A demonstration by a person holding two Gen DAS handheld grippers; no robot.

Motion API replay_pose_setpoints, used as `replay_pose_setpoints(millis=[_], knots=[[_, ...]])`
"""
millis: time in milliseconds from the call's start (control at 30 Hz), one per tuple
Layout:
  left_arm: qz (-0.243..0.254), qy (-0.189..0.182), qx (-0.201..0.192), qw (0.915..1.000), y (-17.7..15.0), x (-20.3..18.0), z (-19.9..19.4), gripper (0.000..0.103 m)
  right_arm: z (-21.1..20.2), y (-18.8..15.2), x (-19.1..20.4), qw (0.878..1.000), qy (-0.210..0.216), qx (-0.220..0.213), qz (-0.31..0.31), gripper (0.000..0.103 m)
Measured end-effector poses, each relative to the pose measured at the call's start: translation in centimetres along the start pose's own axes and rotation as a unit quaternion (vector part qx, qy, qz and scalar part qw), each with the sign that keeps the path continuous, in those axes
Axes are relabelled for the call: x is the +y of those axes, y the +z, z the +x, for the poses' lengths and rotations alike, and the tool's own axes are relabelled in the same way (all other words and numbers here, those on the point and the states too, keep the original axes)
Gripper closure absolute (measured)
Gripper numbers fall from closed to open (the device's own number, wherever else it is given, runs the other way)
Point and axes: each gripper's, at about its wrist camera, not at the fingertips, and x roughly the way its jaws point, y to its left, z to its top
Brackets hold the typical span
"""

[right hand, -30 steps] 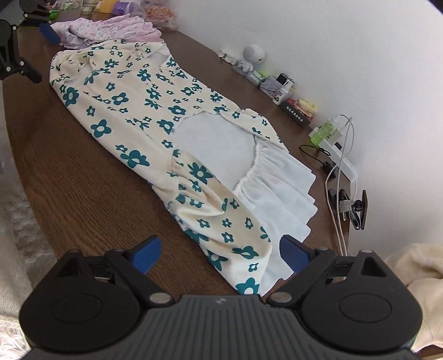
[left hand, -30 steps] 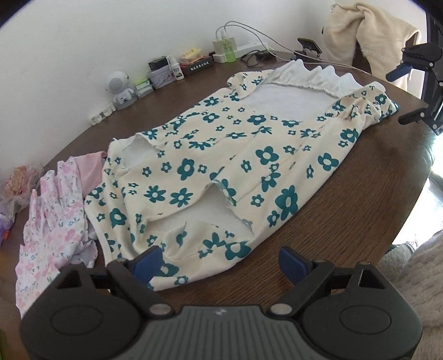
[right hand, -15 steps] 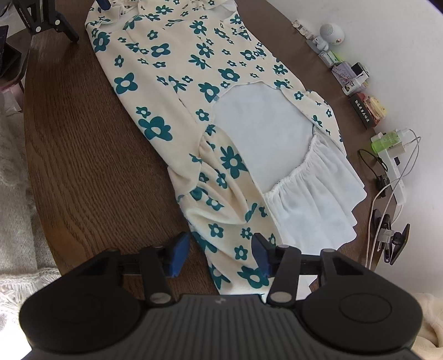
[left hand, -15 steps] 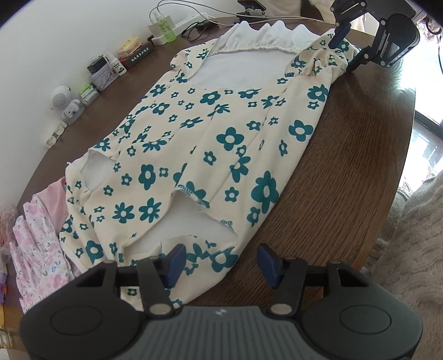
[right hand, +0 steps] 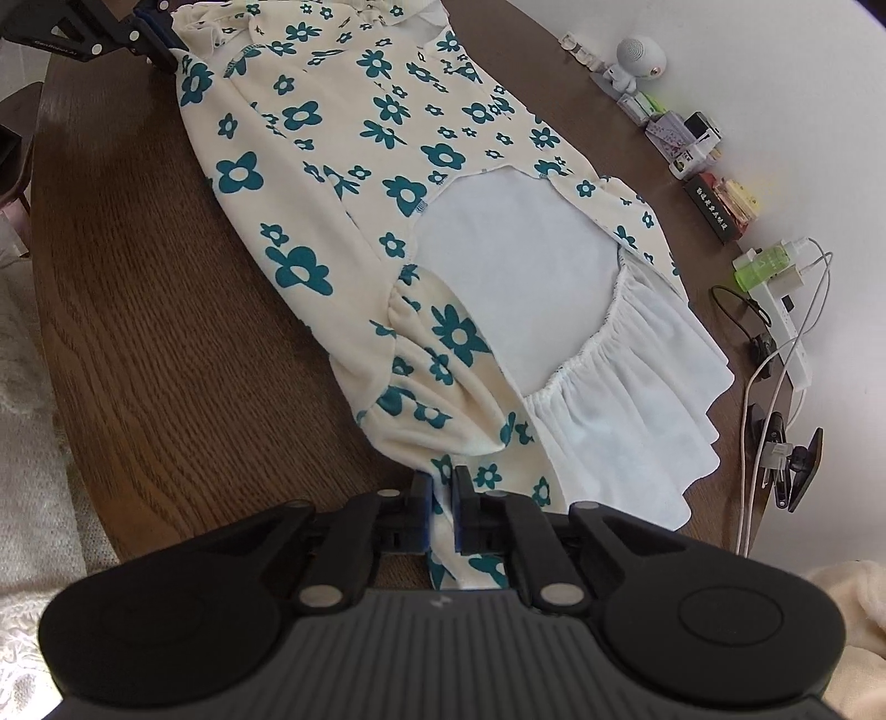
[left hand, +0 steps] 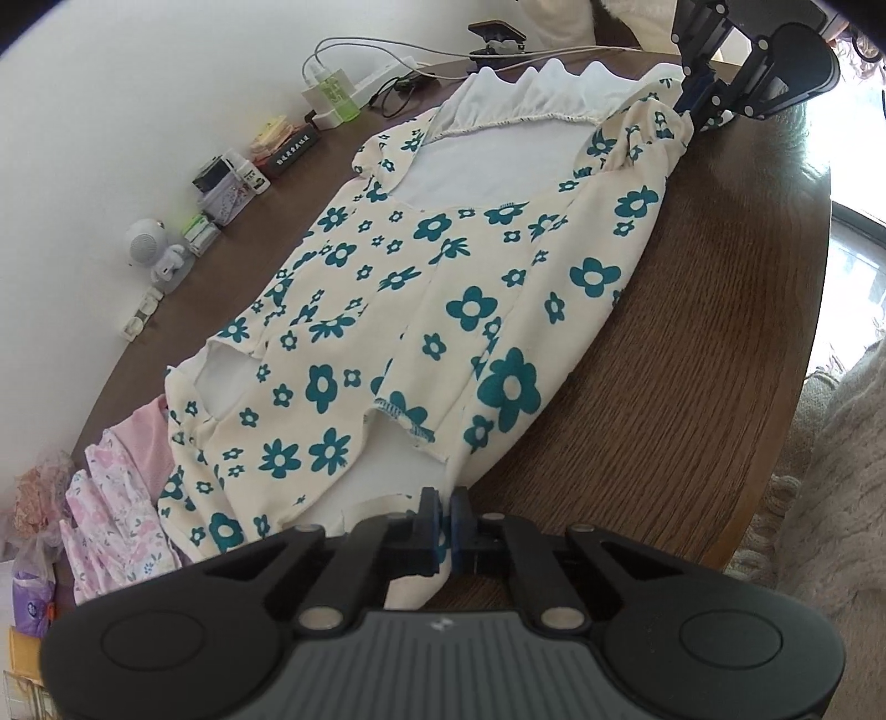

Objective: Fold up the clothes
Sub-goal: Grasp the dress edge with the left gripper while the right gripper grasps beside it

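Cream dress with teal flower print [left hand: 443, 310], spread on brown wooden tabletop [left hand: 692, 354]; hem edges are pinched, bottom centre, by left tool [left hand: 443, 523] and right tool [right hand: 441, 507].

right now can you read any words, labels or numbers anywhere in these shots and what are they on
Dark box by the wall: one line of pale characters along its side, too blurred to read.
Left gripper's arm, seen from the right wrist: small white lettering, too small to read.
Small white bottle and boxes beside it: printed labels, too small to read.
Floral garment: no text.
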Motion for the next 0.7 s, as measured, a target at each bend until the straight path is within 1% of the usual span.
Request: replay_pose_setpoints(millis=[133,200,400,533,600,700], knots=[[-0.009,-0.013,-0.007,0.9998,-0.3,-0.2,-0.9,0.101,-1.0,-0.4,0.7,1.000,0.000,-0.005,0.013,0.098],[-0.012,-0.021,-0.008,0.9997,-0.7,-0.2,-1.3,0.101,-1.4,-0.8,0.9,1.000,0.005,-0.001,0.020,0.098],[0.004,-0.013,-0.014,0.9998,-0.7,-0.3,-2.7,0.101,-3.1,-1.7,2.1,1.000,0.009,0.010,0.023,0.098],[0.016,-0.006,-0.019,0.9997,-0.6,-0.2,-3.6,0.101,-4.7,-1.7,2.3,0.999,-0.016,0.007,0.029,0.098],[0.038,0.027,-0.028,0.9985,0.7,1.0,-3.3,0.101,-5.5,-1.2,2.1,0.999,-0.038,0.005,0.013,0.098],[0.068,0.070,-0.037,0.9945,2.5,3.1,-2.3,0.101,-5.6,0.7,0.9,0.996,-0.085,0.001,-0.038,0.098]])
